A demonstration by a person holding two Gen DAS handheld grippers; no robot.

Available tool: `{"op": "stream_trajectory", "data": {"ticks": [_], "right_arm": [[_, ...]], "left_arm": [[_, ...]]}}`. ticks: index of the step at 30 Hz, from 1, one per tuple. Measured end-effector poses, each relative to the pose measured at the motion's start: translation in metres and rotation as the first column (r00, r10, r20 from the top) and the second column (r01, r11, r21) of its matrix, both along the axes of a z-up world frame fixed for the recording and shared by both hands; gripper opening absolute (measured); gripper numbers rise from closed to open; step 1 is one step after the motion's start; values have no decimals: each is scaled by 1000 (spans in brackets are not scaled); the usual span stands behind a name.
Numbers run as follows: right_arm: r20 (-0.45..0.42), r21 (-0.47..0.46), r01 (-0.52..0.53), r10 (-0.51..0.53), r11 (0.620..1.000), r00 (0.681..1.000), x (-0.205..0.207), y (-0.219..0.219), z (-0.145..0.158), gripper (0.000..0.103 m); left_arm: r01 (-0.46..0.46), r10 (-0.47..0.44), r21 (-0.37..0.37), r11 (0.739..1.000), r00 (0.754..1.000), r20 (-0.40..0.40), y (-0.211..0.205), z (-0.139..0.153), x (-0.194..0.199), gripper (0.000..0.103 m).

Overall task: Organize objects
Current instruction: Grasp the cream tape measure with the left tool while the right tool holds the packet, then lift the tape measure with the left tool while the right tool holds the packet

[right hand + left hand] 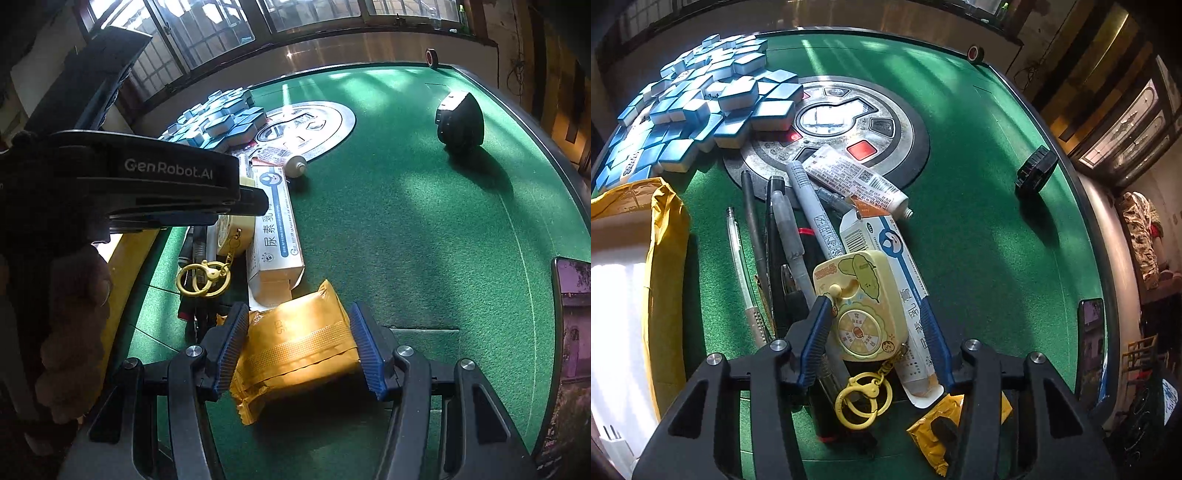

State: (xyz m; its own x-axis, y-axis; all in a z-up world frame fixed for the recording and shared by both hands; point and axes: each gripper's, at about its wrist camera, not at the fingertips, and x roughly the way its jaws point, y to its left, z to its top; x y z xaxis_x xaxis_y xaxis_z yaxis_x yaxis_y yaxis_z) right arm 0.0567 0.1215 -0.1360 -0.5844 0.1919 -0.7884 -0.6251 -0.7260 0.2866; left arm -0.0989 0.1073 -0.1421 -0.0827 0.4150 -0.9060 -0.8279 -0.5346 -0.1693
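Your left gripper (877, 325) points down over the heap of things just below the round metal panel (879, 122) in the middle of the green table (979, 229). Its blue pads sit on either side of a pale yellow keychain toy (860, 306) with a spinner dial. The left pad looks like it touches the toy's edge. The right pad lies over the long white box (886, 254) beside it, with a gap to the toy. So the jaws are about half open, and I cannot tell if they grip it. The toy's yellow rings (862, 400) hang toward you. Under the toy lie grey markers (809, 210) and black pens. A white tube (857, 179) rests partly on the panel.

Your right gripper (299, 347) has its two pads pressed on the sides of a yellow snack packet (295, 347), nearer you than the panel. Blue mahjong tiles (701, 99) are piled left of the panel. A black cap (1034, 171) sits well to its right.
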Motion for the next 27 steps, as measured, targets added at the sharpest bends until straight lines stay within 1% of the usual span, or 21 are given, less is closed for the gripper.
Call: {"op": "stream_trajectory", "data": {"ticks": [2,3,5,7,10,12,14,17,20,22,24,27], "right_arm": [[-3,-4,3,-3,1000,1000,1,0,-1,52],[-3,-5,4,-4,1000,1000,1,-1,-1,52],[0,-6,5,-5,1000,1000,1,-2,-1,52],[0,-5,6,-6,1000,1000,1,-1,-1,52],[1,-5,10,-10,1000,1000,2,-2,-2,52],[4,-3,13,-13,1000,1000,2,-1,-1,52],[4,-4,15,-15,1000,1000,2,-2,-1,52],[9,1,13,-13,1000,1000,-1,-2,-1,53],[11,-1,12,-12,1000,1000,-2,-3,-1,53],[16,1,12,-12,1000,1000,-2,-6,-1,53],[18,-1,5,-5,1000,1000,-2,-7,-1,53],[5,-5,-6,6,1000,1000,1,-9,-1,53]], "left_arm": [[3,-4,-23,1000,999,-41,3,-3,1,48],[0,-2,-29,1000,999,-44,3,-5,0,48],[-12,12,-7,1000,1000,-23,-3,-3,-5,43],[-19,18,21,1000,1000,6,-11,1,-9,32],[-27,26,56,998,999,21,-24,6,-12,21],[-47,46,58,997,999,21,-32,8,-15,17],[-61,58,61,996,997,47,-38,4,-20,17],[-63,61,57,996,998,23,-37,3,-20,17],[-42,41,50,998,999,27,-31,-3,-20,17],[-41,40,40,998,999,27,-28,-9,-21,15],[-56,54,52,997,997,47,-33,-7,-22,15],[-64,57,90,994,995,79,-51,0,-19,15]]}}
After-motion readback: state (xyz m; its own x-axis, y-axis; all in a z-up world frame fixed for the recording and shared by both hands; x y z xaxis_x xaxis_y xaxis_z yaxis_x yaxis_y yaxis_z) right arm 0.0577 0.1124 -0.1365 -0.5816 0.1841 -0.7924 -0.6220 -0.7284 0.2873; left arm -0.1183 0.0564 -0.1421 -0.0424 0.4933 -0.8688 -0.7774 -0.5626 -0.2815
